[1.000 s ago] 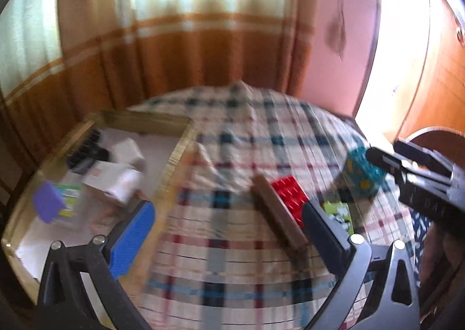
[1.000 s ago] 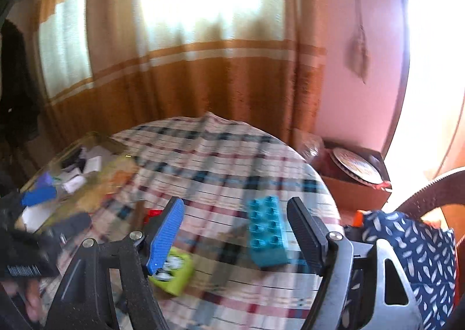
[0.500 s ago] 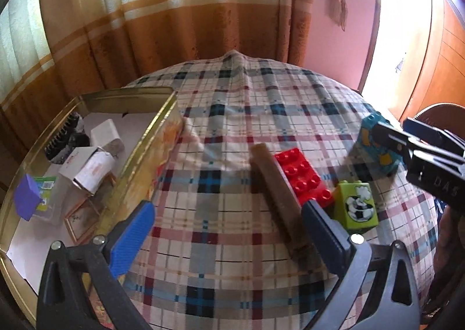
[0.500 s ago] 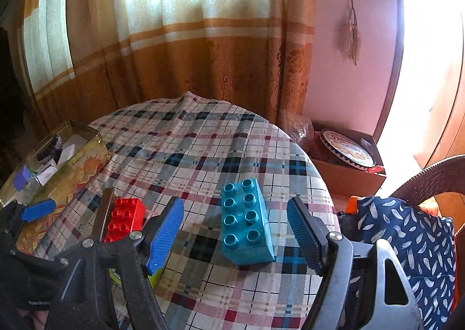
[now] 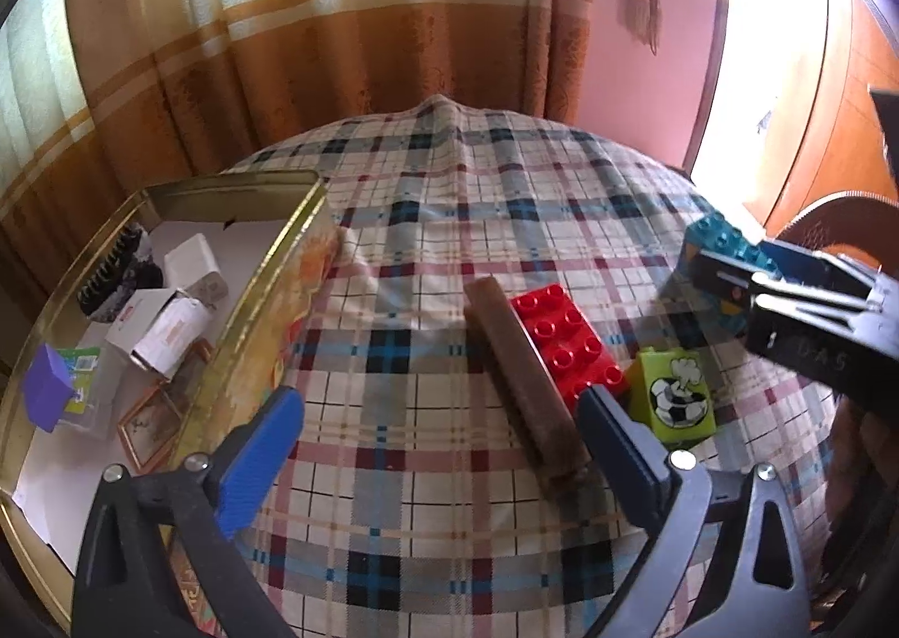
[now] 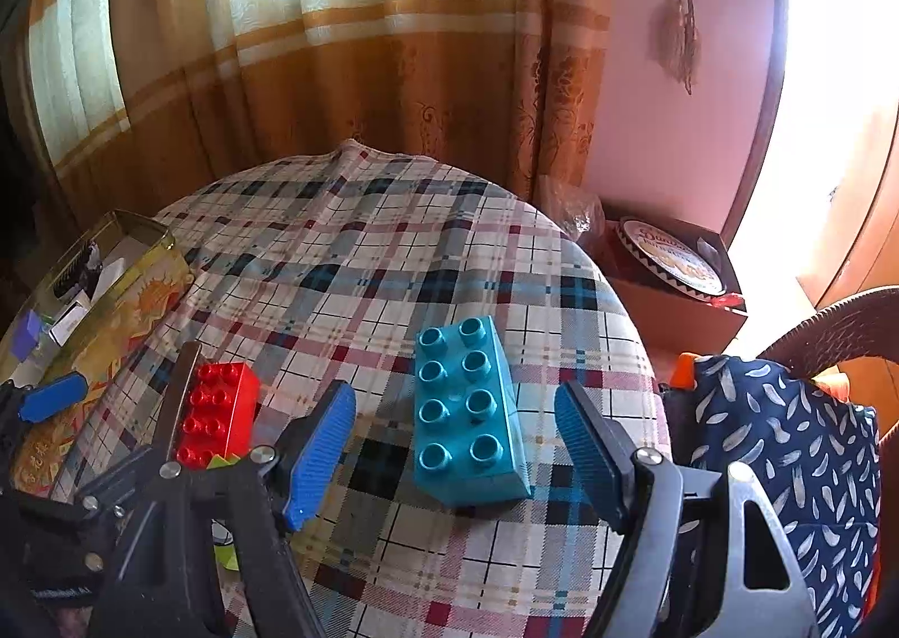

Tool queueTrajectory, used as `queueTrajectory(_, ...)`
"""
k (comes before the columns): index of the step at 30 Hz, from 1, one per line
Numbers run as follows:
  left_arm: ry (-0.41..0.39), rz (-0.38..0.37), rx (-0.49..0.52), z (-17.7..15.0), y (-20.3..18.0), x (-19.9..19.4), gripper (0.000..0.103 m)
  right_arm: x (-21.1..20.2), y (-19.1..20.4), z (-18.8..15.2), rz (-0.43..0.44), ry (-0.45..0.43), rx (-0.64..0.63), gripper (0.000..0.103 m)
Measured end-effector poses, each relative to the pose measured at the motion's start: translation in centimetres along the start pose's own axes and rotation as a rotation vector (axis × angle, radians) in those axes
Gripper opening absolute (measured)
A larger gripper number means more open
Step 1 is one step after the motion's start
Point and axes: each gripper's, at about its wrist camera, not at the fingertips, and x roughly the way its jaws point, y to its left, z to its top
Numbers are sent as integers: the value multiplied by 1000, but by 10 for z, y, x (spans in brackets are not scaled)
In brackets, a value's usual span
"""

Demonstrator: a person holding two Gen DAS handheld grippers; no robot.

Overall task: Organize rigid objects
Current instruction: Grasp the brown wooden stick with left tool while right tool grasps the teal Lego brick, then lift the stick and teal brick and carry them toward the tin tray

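Observation:
A teal brick (image 6: 466,413) lies on the plaid tablecloth, between the open jaws of my right gripper (image 6: 455,447), which is empty. The teal brick also shows at the right of the left wrist view (image 5: 716,245). A red brick (image 5: 567,340) lies beside a brown wooden bar (image 5: 522,374), with a lime-green football block (image 5: 674,402) to its right. My left gripper (image 5: 438,464) is open and empty, hovering near the bar's front end. In the right wrist view the red brick (image 6: 216,413) is at the left.
A gold tin tray (image 5: 269,267) at the left holds small white boxes, a purple block (image 5: 48,393), a comb and a small frame. A cardboard box with a round tin (image 6: 668,261) and a chair with blue cloth (image 6: 786,447) stand off the table's right.
Both grippers have moved forward and lower toward the table. The teal brick now lies between the right jaws. The left gripper has come closer to the bar and red brick.

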Motion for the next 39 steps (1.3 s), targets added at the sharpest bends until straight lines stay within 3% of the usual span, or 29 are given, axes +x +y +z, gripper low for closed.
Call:
queueTrajectory(3, 5, 28, 3, -2, 4, 2, 96, 1, -1, 0, 6, 4, 7, 75)
queueTrajectory(8, -1, -6, -11, 0, 6, -1, 92, 3, 0, 0, 4, 15, 1, 75)
queueTrajectory(12, 18, -23, 47, 0, -9, 5, 71, 8, 1, 0, 6, 43, -3, 67)
queueTrajectory(14, 30, -30, 72, -1, -14, 10, 60, 10, 0, 1, 11, 48, -1, 54)
queueTrajectory(15, 49, -41, 79, -1, -16, 16, 54, 10, 0, 0, 16, 52, -1, 52)
queueTrajectory(18, 42, -53, 66, 3, -15, 20, 50, 16, -1, 0, 33, 79, 3, 42)
queueTrajectory(20, 28, -47, 79, 4, -15, 22, 37, 17, -1, 0, 41, 87, 0, 36)
queueTrajectory(21, 26, -52, 83, 4, -15, 22, 22, 17, 0, 0, 46, 86, -6, 36)
queueTrajectory(22, 27, -56, 86, 3, -15, 22, 15, 17, 2, 0, 45, 84, -15, 35)
queueTrajectory(31, 14, -78, 30, 1, -1, 14, 14, -1, 8, -1, 49, -8, -45, 34)
queueTrajectory(39, -86, -29, 22, -3, 6, -9, 14, -29, -1, 4, 83, -165, 22, 34)
